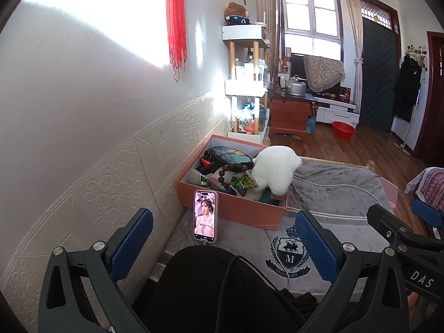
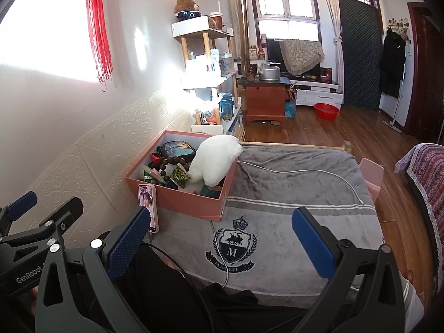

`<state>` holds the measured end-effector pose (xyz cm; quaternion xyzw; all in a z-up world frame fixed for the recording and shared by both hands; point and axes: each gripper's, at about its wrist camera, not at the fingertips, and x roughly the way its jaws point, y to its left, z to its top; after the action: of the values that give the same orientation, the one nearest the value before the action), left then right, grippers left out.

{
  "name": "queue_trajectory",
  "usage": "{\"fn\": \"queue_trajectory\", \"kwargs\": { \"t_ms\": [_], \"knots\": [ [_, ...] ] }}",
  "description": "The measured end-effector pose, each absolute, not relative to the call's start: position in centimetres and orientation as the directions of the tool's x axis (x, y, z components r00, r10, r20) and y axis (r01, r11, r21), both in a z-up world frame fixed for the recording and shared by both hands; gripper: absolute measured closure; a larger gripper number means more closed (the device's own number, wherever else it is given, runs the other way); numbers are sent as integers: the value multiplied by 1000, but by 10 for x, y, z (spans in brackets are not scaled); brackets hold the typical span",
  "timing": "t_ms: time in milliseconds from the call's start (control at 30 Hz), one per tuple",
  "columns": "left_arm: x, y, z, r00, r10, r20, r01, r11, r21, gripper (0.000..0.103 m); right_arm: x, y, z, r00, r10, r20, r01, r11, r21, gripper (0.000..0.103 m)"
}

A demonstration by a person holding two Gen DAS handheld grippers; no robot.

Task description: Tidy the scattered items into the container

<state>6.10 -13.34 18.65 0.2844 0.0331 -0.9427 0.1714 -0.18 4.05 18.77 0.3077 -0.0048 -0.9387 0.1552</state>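
Both hand-held grippers spread wide and empty, left (image 1: 224, 238) marked GenRobot, right (image 2: 220, 234) DAS, blanket (image 2: 291, 194) crest "M, ENJOY LIFE"

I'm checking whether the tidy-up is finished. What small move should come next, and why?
Probably reach the right gripper to the white plush toy and nudge it deeper into the pink box. The toy leans over the box's right wall, both grippers are open and empty, and only a white cable lies on the grey blanket.

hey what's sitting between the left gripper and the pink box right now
A phone with its screen lit stands upright against the near wall of the pink box, straight ahead of the open left gripper. The left wrist view shows it best.
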Motion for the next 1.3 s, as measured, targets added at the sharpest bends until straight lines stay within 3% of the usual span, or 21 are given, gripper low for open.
{"fn": "queue_trajectory", "kwargs": {
  "t_ms": [1300],
  "knots": [
    [61,-120,188,-783,-301,-545,321,-945,62,0,-2,51,195,-772,-273,-574,270,-958,94,1]
  ]
}}
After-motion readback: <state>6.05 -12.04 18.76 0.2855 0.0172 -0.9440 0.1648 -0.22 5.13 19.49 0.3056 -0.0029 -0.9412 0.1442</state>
